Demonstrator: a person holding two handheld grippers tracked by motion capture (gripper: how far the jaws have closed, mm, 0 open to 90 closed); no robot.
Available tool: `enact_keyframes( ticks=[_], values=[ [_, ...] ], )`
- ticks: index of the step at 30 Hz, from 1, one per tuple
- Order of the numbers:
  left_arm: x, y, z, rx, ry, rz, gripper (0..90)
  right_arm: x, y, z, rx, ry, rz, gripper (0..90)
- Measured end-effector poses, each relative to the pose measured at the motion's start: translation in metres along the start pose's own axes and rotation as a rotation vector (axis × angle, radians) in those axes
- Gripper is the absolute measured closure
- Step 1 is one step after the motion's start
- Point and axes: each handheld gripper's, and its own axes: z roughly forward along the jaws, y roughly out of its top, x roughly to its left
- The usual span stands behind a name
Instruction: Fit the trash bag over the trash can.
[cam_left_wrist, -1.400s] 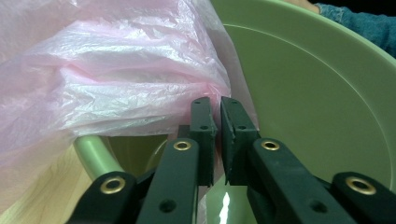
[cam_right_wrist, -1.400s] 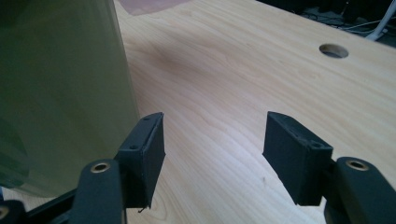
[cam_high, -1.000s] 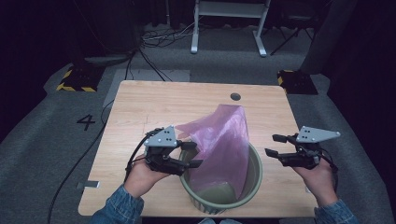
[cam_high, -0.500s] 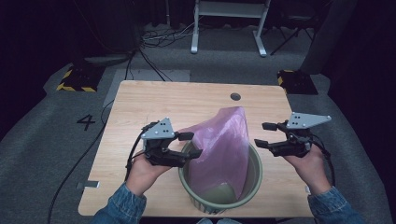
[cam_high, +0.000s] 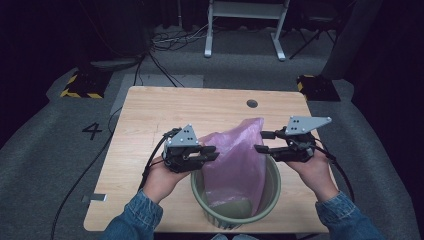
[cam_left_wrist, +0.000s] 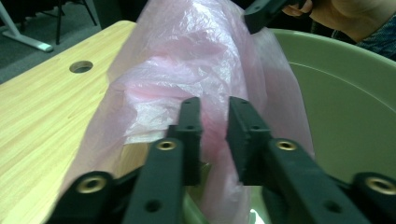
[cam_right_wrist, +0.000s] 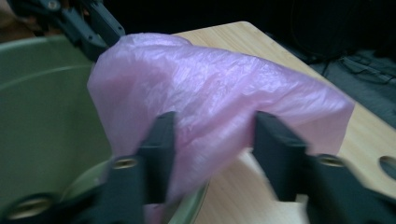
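Pink plastic bag (cam_high: 237, 160) half in a green bin (cam_high: 272, 192) at the near edge of the worktop (cam_high: 150, 115), a gripper at each side.

Bag's lower part sits inside the bin; its upper part rises over the far-left rim and leans toward the worktop's cable hole (cam_high: 252, 104). Nothing else on the wood. Both hands come in from the near edge, denim sleeves showing, grippers held about level and aimed inward at each other. Left gripper (cam_high: 212, 155): jaws have just been closing, narrow gap left, bag film between the fingers (cam_left_wrist: 191, 135); can't tell if it's pinched. Right gripper (cam_high: 265, 141): jaws have just been closing too, fingers (cam_right_wrist: 161, 140) wider apart w/ a fold of bag between them.
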Motion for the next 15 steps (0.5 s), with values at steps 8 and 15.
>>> enact_keyframes(
  ticks=[8, 15],
  values=[
    [-0.014, -0.001, -0.011, -0.019, -0.057, 0.039, 89.0, 0.022, -0.001, -0.015, 0.024, 0.05, -0.042, 85.9],
    [-0.033, -0.007, -0.017, -0.001, -0.101, 0.065, 89.6, 0.044, -0.009, -0.025, 0.047, 0.087, -0.056, 87.4]
  ],
)
